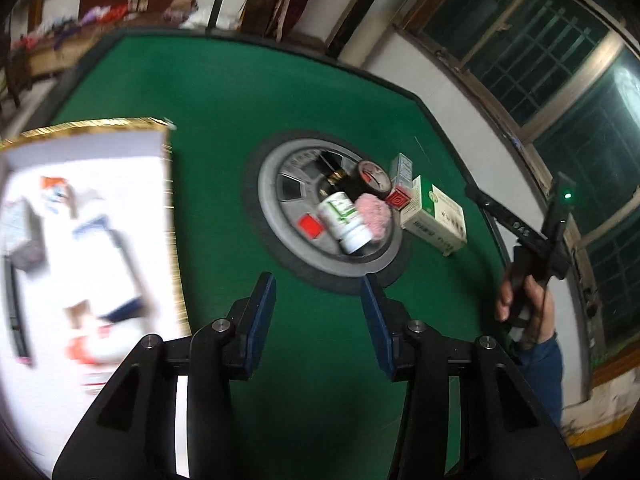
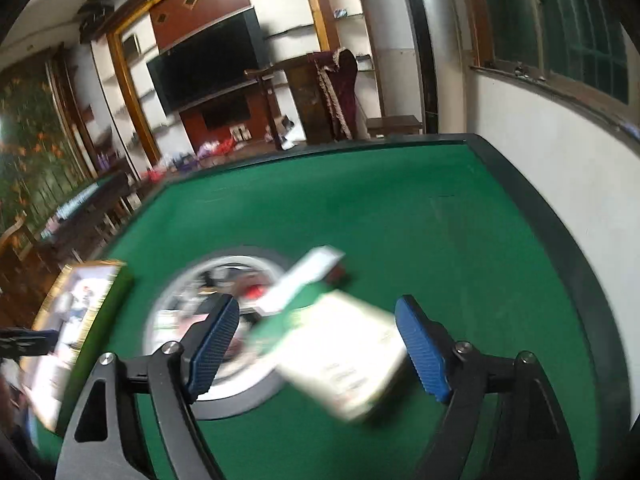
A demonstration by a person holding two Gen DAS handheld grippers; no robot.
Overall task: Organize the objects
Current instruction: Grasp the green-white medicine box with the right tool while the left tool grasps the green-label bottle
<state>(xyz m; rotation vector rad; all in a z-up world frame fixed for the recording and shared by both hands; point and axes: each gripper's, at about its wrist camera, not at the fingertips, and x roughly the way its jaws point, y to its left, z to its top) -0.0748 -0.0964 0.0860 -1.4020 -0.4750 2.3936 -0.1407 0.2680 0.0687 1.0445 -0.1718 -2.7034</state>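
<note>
My left gripper hangs open over green felt, nothing between its blue pads, just short of a grey round plate. On the plate lie a white bottle with a green label, a pink fluffy ball and a black round item. Beside the plate are a slim box with a red end and a white-and-green medicine box. My right gripper is open wide; the blurred medicine box lies on the felt between its pads, untouched. The slim box lies beyond.
A white gold-rimmed tray with several small items sits left of the plate, also blurred in the right wrist view. A hand in a blue sleeve holds the other gripper's handle at the table's right edge. A wall with windows runs close by.
</note>
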